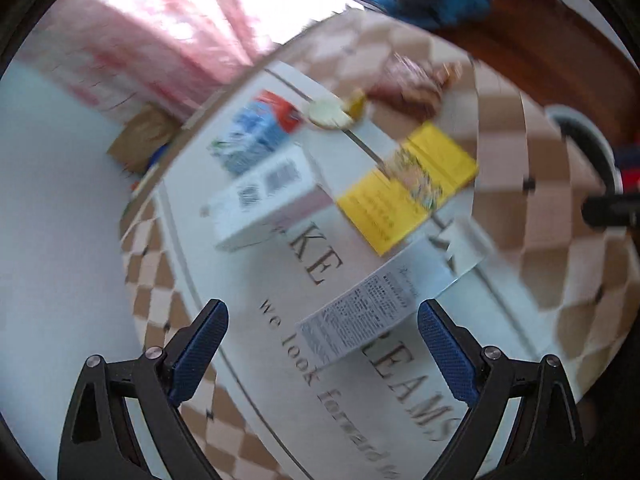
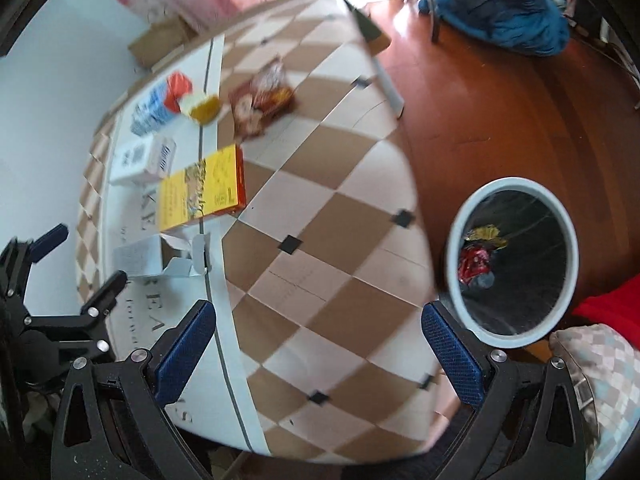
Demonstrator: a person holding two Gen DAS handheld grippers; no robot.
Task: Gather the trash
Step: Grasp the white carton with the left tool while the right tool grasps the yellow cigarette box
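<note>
Trash lies on a checkered table [image 2: 320, 248]: a yellow box [image 1: 408, 188] [image 2: 202, 188], a flattened white carton [image 1: 380, 304] [image 2: 156, 258], a white box with barcodes [image 1: 264, 196] [image 2: 144, 160], a blue and red carton [image 1: 260, 128] [image 2: 160, 104], a small yellow cup [image 1: 336, 112] [image 2: 202, 108] and a brown snack bag [image 1: 412, 84] [image 2: 260, 98]. My left gripper [image 1: 322, 344] is open just before the flattened white carton; it also shows in the right wrist view [image 2: 86, 254]. My right gripper [image 2: 320, 348] is open and empty over the table's near edge.
A round white-rimmed bin [image 2: 512, 260] with wrappers inside stands on the wooden floor to the right of the table; its rim shows in the left wrist view [image 1: 592, 140]. A blue bundle [image 2: 504, 12] lies on the floor far back. A cardboard box [image 2: 160, 40] sits behind the table.
</note>
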